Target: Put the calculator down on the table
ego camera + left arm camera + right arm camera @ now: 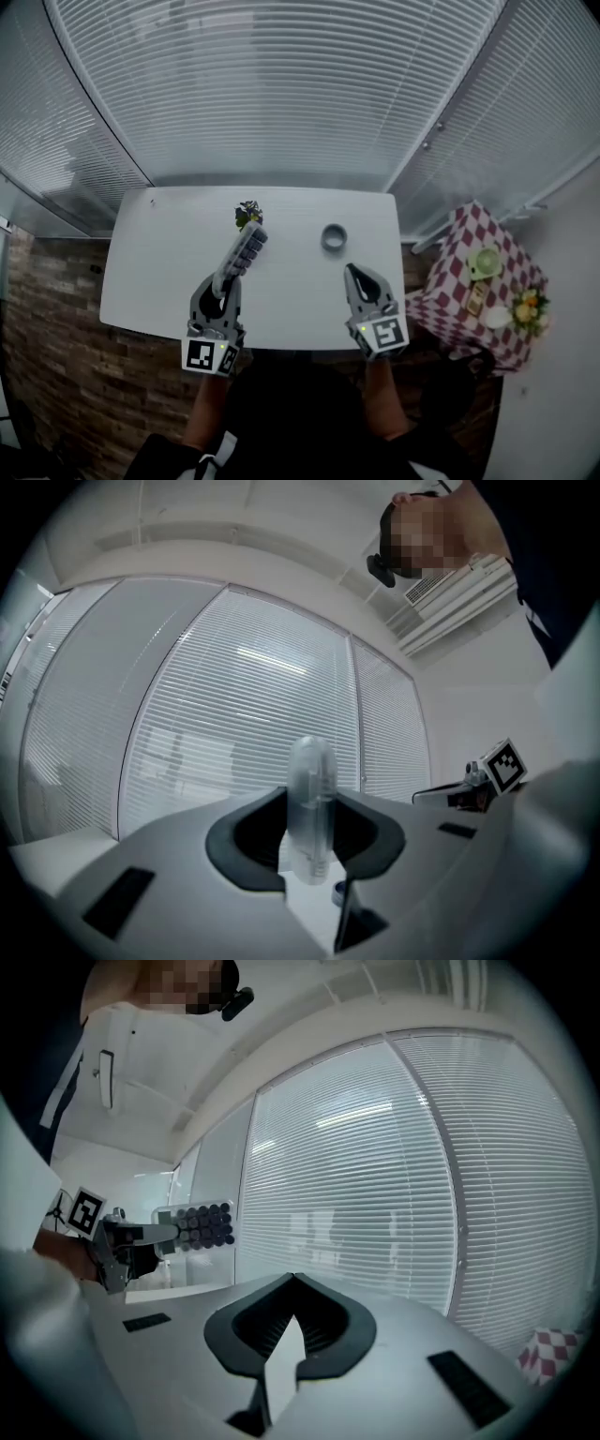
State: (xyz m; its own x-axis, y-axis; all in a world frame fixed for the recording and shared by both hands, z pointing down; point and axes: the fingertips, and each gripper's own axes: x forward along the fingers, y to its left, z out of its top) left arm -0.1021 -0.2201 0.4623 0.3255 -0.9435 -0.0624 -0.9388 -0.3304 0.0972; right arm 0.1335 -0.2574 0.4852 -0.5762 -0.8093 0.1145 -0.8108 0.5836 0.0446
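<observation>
A grey calculator (246, 251) with dark keys is held above the white table (159, 272), left of its middle. My left gripper (228, 281) is shut on its near end. In the left gripper view the calculator (311, 789) stands edge-on between the jaws. My right gripper (353, 272) hovers over the table's right half, apart from the calculator, jaws shut with nothing between them. From the right gripper view, the calculator (192, 1225) sticks out of the left gripper (155, 1235) at far left, and the right gripper (293, 1283) shows its tips meeting.
A small potted plant (248, 215) stands just beyond the calculator near the table's far edge. A grey ring-shaped roll (334, 236) lies ahead of the right gripper. A red-checkered side table (469, 253) with small items stands at right. White blinds (281, 84) close off the far side.
</observation>
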